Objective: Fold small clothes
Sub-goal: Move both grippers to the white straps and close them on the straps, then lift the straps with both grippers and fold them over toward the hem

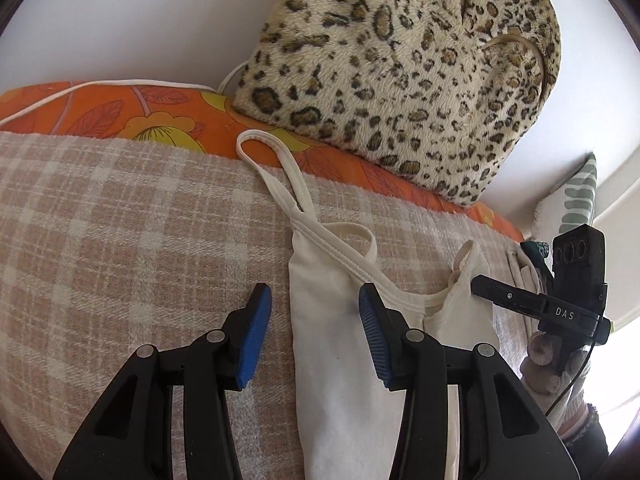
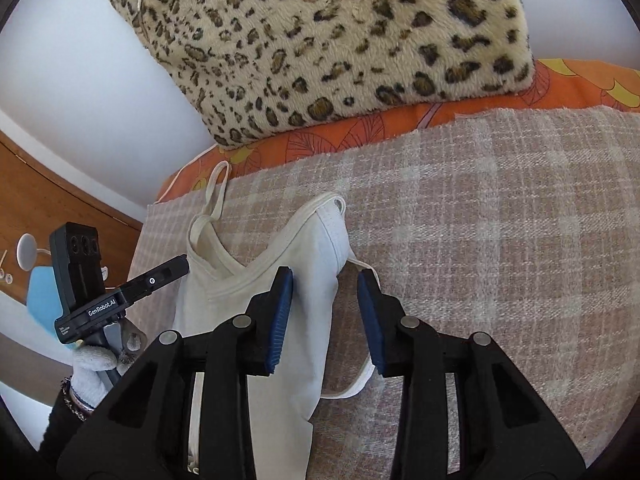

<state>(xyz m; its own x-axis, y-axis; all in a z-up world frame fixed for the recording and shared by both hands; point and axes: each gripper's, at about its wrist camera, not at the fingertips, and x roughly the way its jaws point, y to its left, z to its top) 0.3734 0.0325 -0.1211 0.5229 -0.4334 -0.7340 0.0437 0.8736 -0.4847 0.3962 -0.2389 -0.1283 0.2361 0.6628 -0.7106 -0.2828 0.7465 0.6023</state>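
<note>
Both grippers, left gripper [image 1: 314, 332] and right gripper [image 2: 326, 316], hang released over the cream camisole [image 1: 340, 360], spread on the plaid blanket [image 1: 120, 240], probably lining up a fold.

The cream cotton-like camisole [image 1: 332, 320] looks smooth and matt. The pink-and-white checked woven blanket [image 1: 120, 240] looks coarse. The leopard-print cushion [image 1: 400, 72] is plush fleece. The left gripper [image 1: 314, 336] is matt black plastic with ribbed blue pads [image 1: 254, 340].

A cream camisole [image 1: 340, 344] lies flat on the checked blanket [image 1: 120, 240].
</note>
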